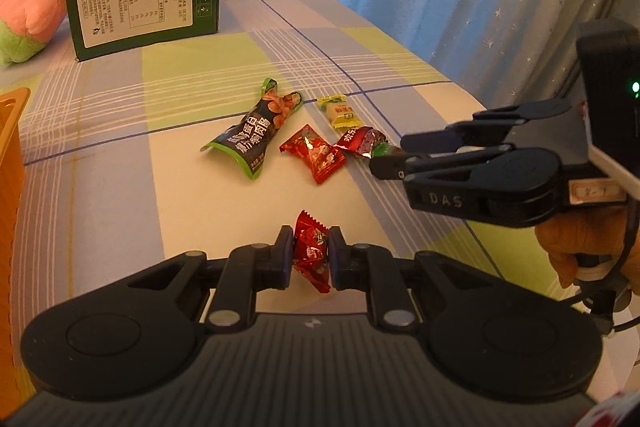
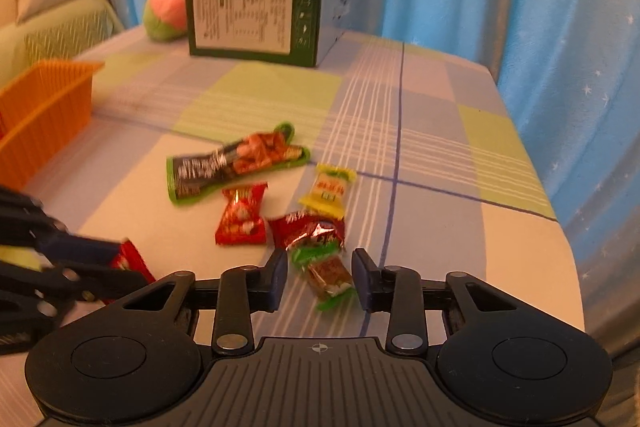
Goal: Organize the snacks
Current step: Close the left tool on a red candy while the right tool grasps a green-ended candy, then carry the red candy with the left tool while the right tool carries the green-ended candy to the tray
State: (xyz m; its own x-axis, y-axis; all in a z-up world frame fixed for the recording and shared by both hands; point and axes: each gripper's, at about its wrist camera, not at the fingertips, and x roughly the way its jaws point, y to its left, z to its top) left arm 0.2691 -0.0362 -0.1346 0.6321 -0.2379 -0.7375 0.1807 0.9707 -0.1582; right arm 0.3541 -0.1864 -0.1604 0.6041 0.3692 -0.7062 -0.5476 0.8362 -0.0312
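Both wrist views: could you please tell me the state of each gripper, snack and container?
Left gripper, shut on held red candy.
Right gripper, open, jaws straddling green-ended snack.
Green-ended snack, lying on table, not yet gripped.
Loose red candy, lying on table, wrapped.
Yellow candy, lying on table, wrapped.
Dark red packet, crumpled, on table.
Long dark packet, lying on table.
Orange basket, upright, inside hidden.
Green box, closed, standing.

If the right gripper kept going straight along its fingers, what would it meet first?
The right gripper already has the green-ended snack between its fingers, pads apparently not touching it. Just past that lies the dark red packet, probably first, then the yellow candy; depth is uncertain.
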